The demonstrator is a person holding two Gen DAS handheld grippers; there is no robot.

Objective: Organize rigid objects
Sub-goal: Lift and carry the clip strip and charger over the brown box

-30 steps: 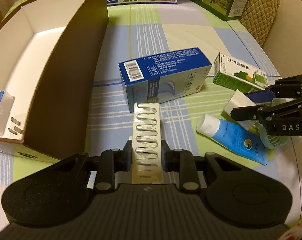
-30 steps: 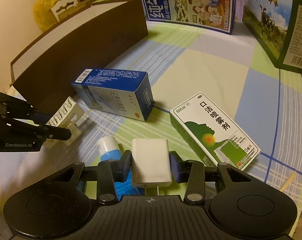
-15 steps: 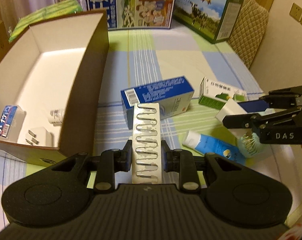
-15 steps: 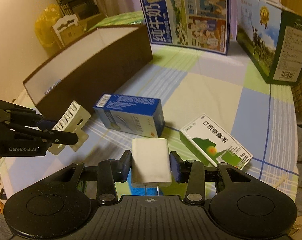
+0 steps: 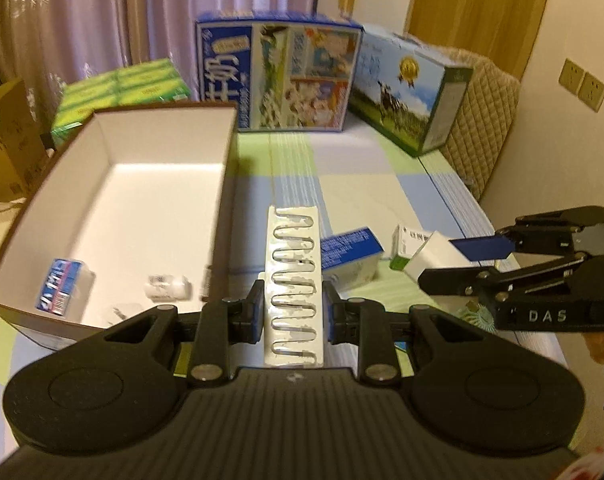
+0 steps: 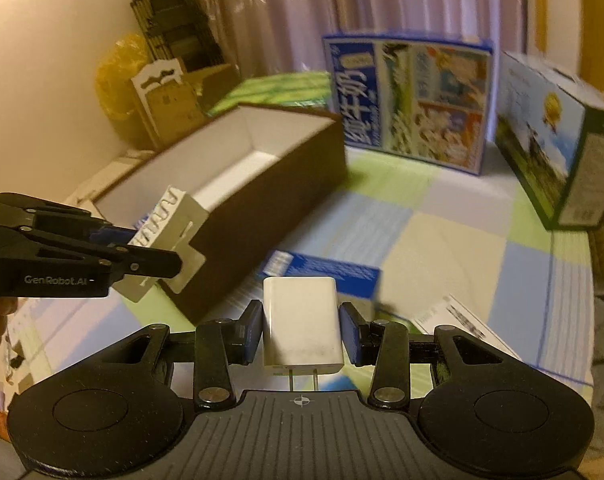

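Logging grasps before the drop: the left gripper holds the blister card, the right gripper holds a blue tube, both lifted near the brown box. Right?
Not quite. The right gripper holds a white charger plug, as the right wrist view shows. The rest stands: left gripper, blister card, brown box.

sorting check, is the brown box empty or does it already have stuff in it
Not empty: the brown box already holds a blue-labelled pack and a small white item on its white floor.

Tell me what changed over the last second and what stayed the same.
Both grippers rose from the table toward the brown open box. The left gripper keeps its white blister card, the right gripper its white plug charger. The blue carton and green-white carton stayed put.
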